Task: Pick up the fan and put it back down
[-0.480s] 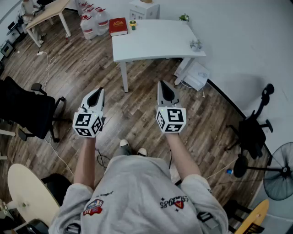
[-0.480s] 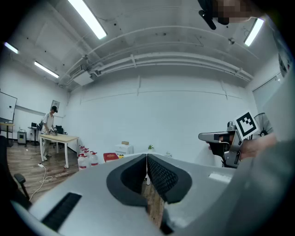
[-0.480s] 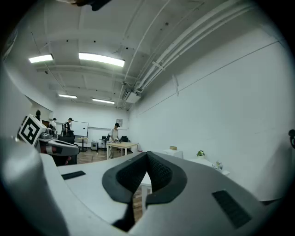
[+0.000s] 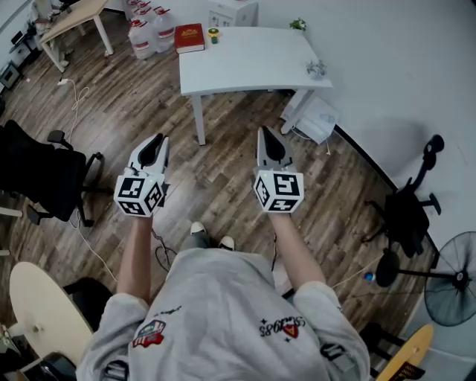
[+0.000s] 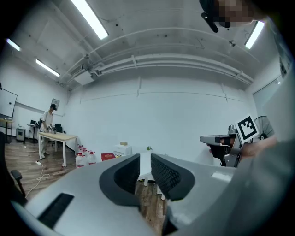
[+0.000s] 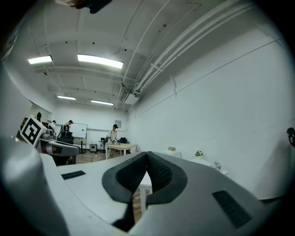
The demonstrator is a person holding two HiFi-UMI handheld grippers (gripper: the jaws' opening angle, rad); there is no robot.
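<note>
I read this as a shared office or lab workroom. A white table [image 4: 253,63] stands against a bare white wall [image 4: 387,59] on a wood-plank floor [image 4: 223,149]. A red book [image 4: 190,39] lies on the table's far left corner. Big water jugs [image 4: 152,33] stand on the floor just left of the table, and a wooden desk [image 4: 74,16] stands further left. A black office chair [image 4: 37,175] sits well left of the table, with a cable [image 4: 76,104] trailing over the boards between them. High over the table I see long tube lights [image 6: 99,61] and exposed pipes [image 5: 175,62] on a white ceiling. A person [image 6: 113,133] stands at the wooden desk, near a whiteboard [image 6: 79,130].
</note>
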